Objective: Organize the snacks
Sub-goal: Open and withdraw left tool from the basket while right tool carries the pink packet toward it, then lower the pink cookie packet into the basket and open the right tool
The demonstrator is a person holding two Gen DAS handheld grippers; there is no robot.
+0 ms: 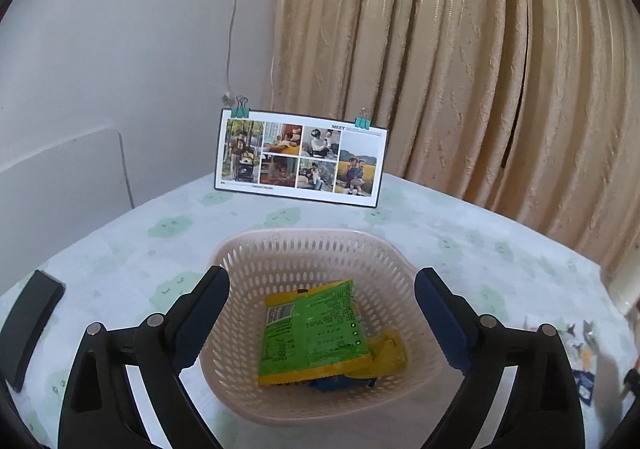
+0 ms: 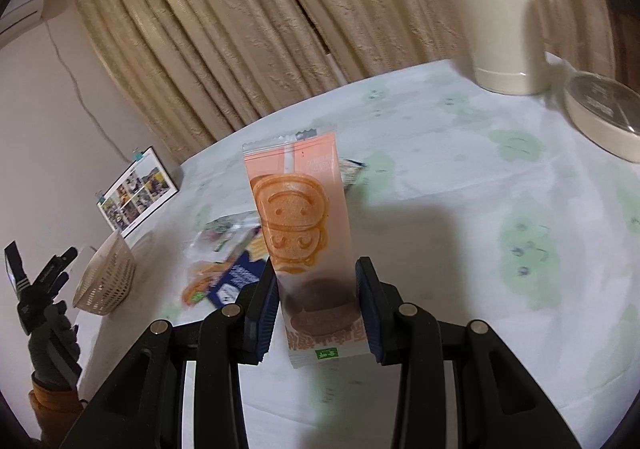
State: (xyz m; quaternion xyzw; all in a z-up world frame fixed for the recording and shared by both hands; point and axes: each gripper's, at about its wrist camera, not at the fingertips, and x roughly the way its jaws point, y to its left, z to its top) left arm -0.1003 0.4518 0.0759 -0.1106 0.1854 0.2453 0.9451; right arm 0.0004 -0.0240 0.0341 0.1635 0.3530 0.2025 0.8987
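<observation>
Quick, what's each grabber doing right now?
Left gripper: open, holding nothing, above the basket.
Right gripper: closed on the orange snack packet.

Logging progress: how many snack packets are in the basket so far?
3 visible in the basket: a green packet on top, a yellow one beneath it, a blue one showing at the front edge. More may be hidden underneath.

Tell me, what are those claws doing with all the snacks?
A person is tidying snacks into a basket using two hand-held claws. The right claw is shut on an orange snack packet with a smiley biscuit inside, lifted above the table. The left claw is open and holds nothing, just in front of the basket, where a green packet already lies. More snacks wait on the table.
</observation>
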